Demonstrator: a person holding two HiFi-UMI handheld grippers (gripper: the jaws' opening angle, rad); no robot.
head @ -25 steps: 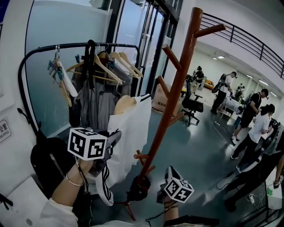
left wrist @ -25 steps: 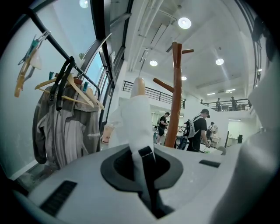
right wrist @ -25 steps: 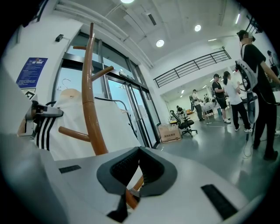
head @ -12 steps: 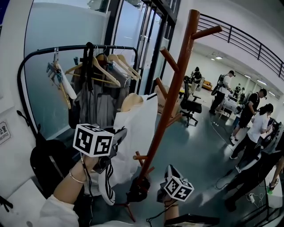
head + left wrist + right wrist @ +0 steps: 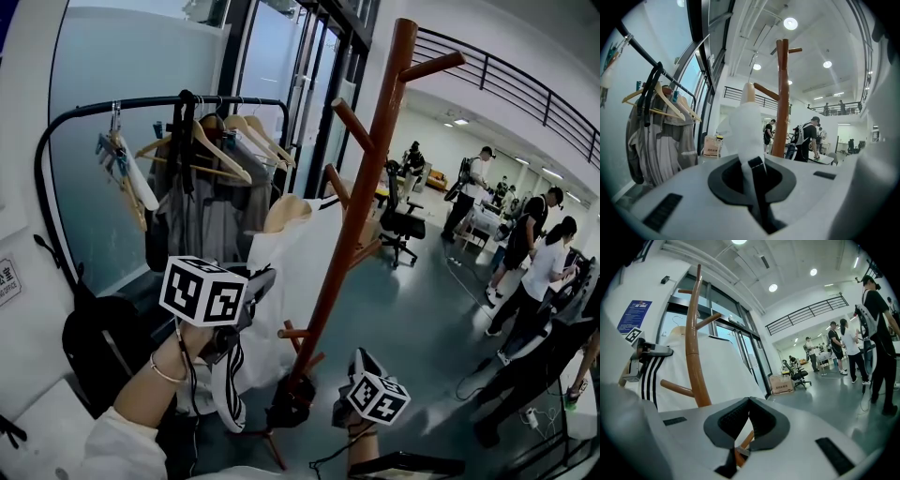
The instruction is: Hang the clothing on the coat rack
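Beside the smooth wooden coat rack (image 5: 361, 187), left gripper (image 5: 253, 287) pinches soft white garment (image 5: 302, 267).

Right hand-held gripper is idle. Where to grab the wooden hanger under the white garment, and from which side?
Probably take the wooden hanger at its bare rounded shoulder above the white garment; the rest is draped. Come from the coat rack side, since the left hand-held gripper pinches the fabric on the other side.
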